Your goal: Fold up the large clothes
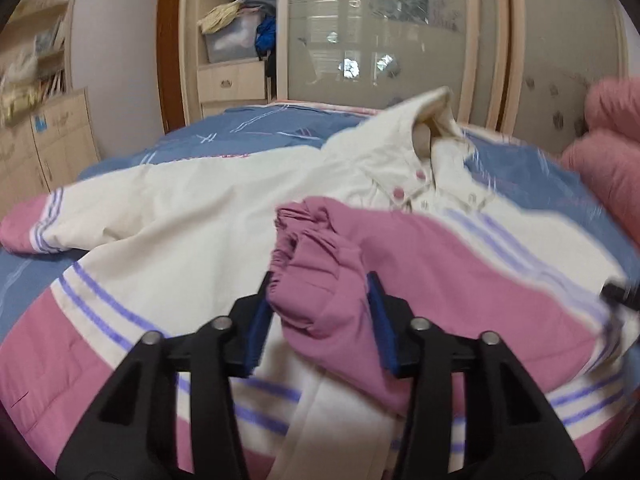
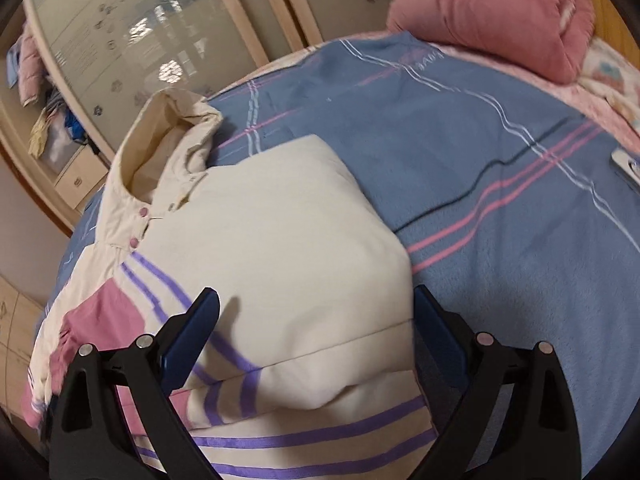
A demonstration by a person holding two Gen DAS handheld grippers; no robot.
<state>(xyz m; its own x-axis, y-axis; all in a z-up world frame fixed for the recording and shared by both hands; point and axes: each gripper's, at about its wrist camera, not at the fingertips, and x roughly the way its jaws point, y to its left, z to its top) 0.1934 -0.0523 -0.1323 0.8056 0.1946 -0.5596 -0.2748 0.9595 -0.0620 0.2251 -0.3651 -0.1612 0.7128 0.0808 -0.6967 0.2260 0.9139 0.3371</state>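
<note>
One cream and pink jacket [image 1: 192, 200] lies on a blue striped blanket [image 2: 500, 200], its long axis running away from both grippers, collar [image 1: 420, 120] at the far end. The left gripper [image 1: 320, 312] pinches the pink cuff [image 1: 316, 280] of one sleeve, folded across the jacket's front. The right gripper [image 2: 316, 336] hangs spread above the cream sleeve [image 2: 304, 240], holding nothing. One pink pillow [image 2: 492, 12] lies beyond.

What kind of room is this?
Most likely a bedroom. A jacket lies on a bed with a blue striped blanket, a pink pillow sits at one end, and a wardrobe stands behind.
</note>
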